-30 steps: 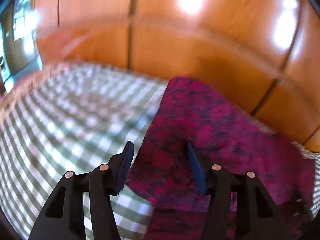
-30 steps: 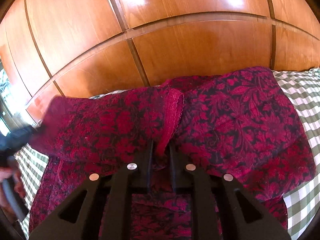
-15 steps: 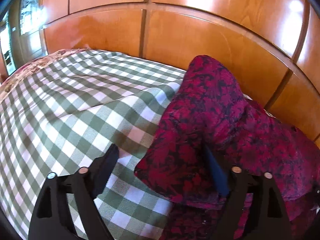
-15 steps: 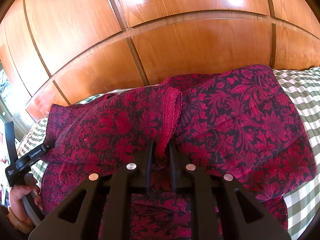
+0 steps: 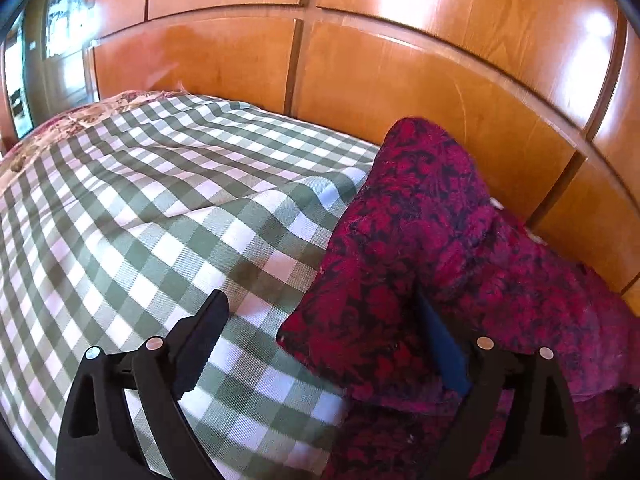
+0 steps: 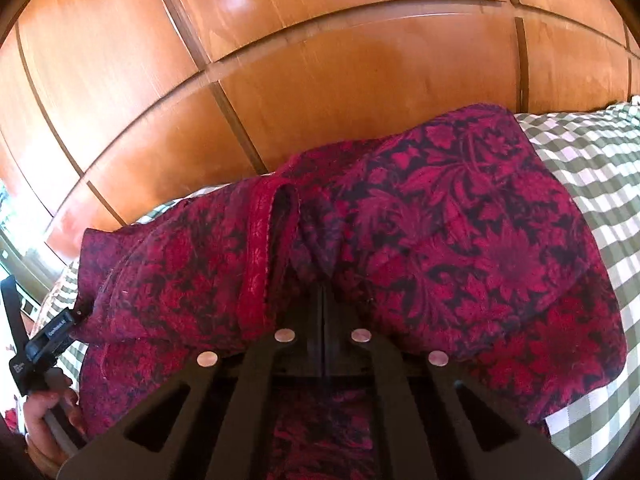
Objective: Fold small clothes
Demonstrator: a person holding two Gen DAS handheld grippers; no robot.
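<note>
Left wrist view: garment, crimson floral on black, heaped on checked sheet against wooden headboard. Left gripper jaws opening, wide apart; folded garment corner between them, apparently brushing the right finger, not pinched. Right wrist view: right gripper closed, tips buried in garment folds beside red trim; grip on cloth probable, tips hidden.
</note>
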